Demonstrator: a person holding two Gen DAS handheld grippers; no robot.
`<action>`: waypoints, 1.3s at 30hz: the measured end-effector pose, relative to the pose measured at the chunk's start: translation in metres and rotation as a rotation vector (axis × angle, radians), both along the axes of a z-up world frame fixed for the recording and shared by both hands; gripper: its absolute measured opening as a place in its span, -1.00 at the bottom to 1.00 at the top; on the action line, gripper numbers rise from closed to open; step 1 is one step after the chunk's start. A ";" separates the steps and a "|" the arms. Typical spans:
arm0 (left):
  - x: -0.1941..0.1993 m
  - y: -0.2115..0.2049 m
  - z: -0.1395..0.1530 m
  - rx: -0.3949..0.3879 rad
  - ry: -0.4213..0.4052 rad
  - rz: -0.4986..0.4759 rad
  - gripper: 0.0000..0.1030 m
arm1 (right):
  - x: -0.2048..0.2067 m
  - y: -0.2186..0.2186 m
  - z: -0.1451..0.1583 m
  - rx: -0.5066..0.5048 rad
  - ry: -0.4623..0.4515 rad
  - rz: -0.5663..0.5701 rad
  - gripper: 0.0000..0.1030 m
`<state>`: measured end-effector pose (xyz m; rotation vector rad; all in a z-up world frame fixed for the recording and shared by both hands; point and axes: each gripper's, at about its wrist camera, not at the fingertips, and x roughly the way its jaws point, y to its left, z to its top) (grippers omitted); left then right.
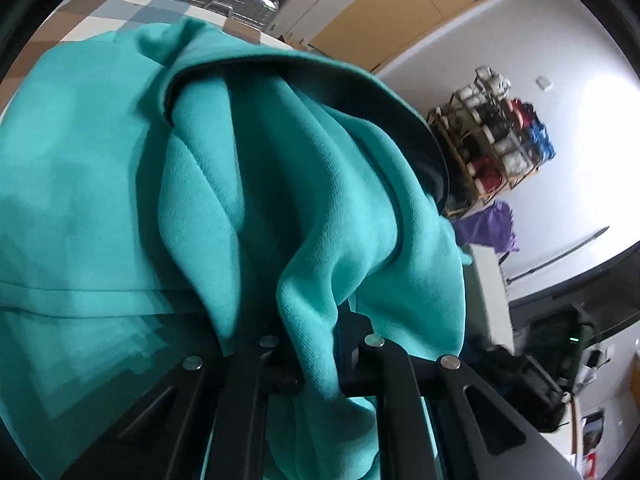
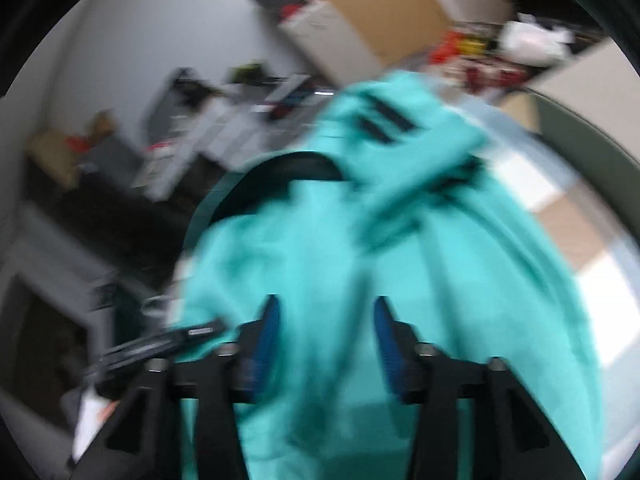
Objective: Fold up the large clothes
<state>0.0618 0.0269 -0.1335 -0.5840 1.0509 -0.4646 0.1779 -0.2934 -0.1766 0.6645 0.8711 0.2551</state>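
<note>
A checked cloth in tan, white and pale blue (image 1: pixel 132 16) covers the table, under a white wall and a wooden shoe rack (image 1: pixel 492 140). The knitted teal garment (image 1: pixel 248 184), dark-lined at its collar, lies bunched there. The left gripper (image 1: pixel 320 364) clenches a fold; the right gripper (image 2: pixel 326 344), blurred, stands released, cloth between its blue pads (image 2: pixel 267 344).

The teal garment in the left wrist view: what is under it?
Under the teal garment a checkered surface in beige, white and pale blue shows at the upper left. The cloth covers the rest of it, so anything else below cannot be seen.
</note>
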 end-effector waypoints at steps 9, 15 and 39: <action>-0.012 0.041 0.000 -0.376 -0.090 0.130 -0.90 | 0.058 0.046 0.039 0.020 -0.054 0.214 -0.88; -0.023 0.068 0.003 -0.680 -0.273 0.189 -0.95 | 0.075 0.008 0.097 0.146 -0.323 0.163 -0.90; -0.060 0.087 0.009 -0.140 -0.084 0.201 0.57 | 0.031 0.088 0.105 -0.423 -0.200 0.365 0.51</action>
